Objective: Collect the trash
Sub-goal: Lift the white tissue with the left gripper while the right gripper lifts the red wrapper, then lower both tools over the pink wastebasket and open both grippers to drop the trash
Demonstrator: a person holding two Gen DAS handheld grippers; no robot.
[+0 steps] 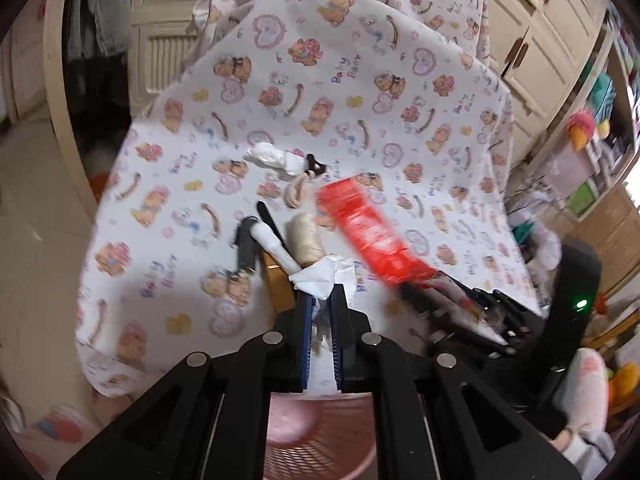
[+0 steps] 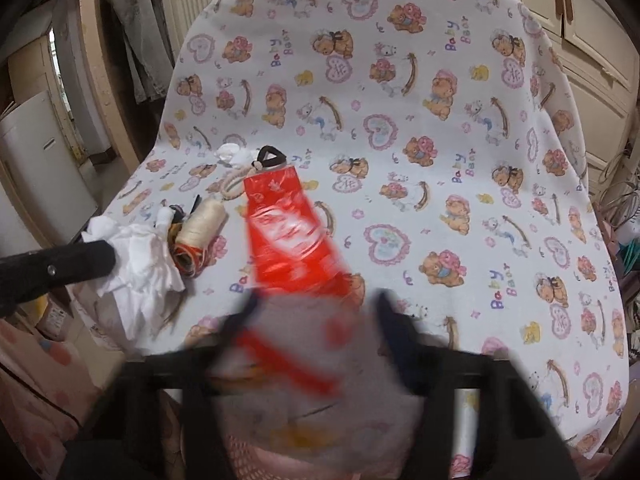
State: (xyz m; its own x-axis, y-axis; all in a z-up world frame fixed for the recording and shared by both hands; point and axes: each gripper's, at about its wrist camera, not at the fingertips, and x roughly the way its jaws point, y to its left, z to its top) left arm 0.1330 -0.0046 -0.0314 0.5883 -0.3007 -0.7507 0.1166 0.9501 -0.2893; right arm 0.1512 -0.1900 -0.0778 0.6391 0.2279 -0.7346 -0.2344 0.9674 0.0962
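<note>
My left gripper (image 1: 322, 300) is shut on a crumpled white tissue (image 1: 320, 276), held above a pink mesh basket (image 1: 316, 444). The same tissue (image 2: 140, 264) shows in the right wrist view by the left gripper's finger (image 2: 60, 268). A long red plastic wrapper (image 2: 288, 236) lies blurred between the spread fingers of my right gripper (image 2: 316, 304), whose jaws stand apart around it; it also shows in the left wrist view (image 1: 368, 228). Another white tissue (image 1: 268, 156) lies farther back on the cloth.
A bear-print cloth (image 2: 440, 160) covers the table. A spool of cream thread (image 2: 200, 228), a black hair tie (image 2: 270, 158), a bead string and small dark items lie on it. Cabinets stand behind. Shelves with clutter are at the right.
</note>
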